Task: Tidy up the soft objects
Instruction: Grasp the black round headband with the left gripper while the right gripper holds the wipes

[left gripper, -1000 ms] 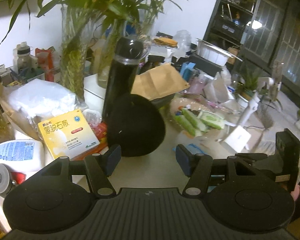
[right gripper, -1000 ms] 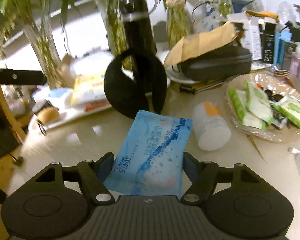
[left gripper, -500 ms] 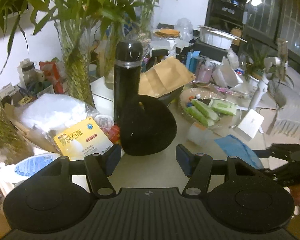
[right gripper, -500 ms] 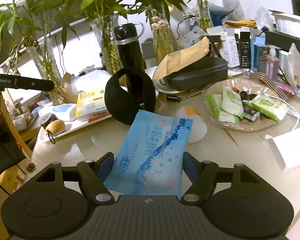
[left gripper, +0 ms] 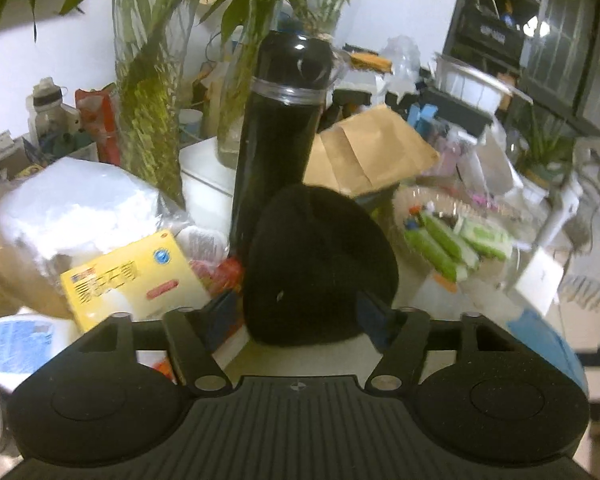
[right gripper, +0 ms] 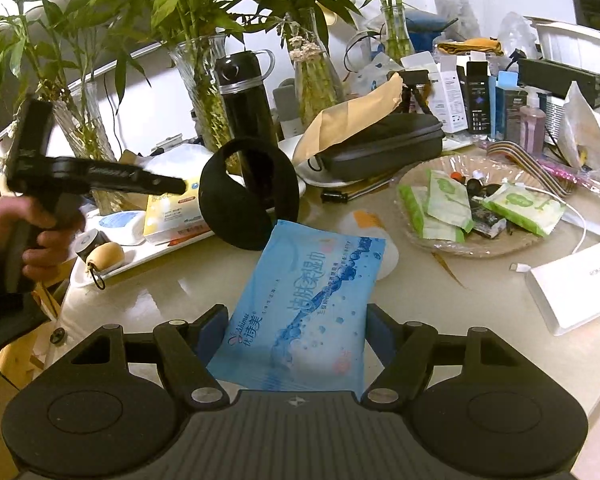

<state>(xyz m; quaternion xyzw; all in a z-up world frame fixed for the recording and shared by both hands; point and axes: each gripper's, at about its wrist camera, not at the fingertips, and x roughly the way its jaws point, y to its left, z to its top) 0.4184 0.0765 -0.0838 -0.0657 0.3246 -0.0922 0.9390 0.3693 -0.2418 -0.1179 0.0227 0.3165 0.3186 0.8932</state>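
Black fuzzy earmuffs (left gripper: 320, 264) stand on the table against a black bottle (left gripper: 278, 136). My left gripper (left gripper: 296, 312) is open, its fingers on either side of the earmuffs' near lower part. The earmuffs also show in the right wrist view (right gripper: 248, 196), with the left gripper (right gripper: 180, 185) at their left edge. My right gripper (right gripper: 296, 332) is shut on a blue wet-wipes pack (right gripper: 308, 304) and holds it above the table. The pack shows at the lower right of the left wrist view (left gripper: 544, 344).
Glass vases with bamboo (right gripper: 204, 92) stand behind. A yellow box (left gripper: 132, 280) and a white bag (left gripper: 72, 208) lie left. A woven dish (right gripper: 488, 240) holds green wipe packets (right gripper: 444, 200). A brown envelope (right gripper: 352, 120) lies on a black case (right gripper: 384, 144). A white box (right gripper: 576, 280) lies right.
My left gripper has moved forward, and the earmuffs now sit between its fingers. My right gripper, still holding the blue pack, has drawn back a little.
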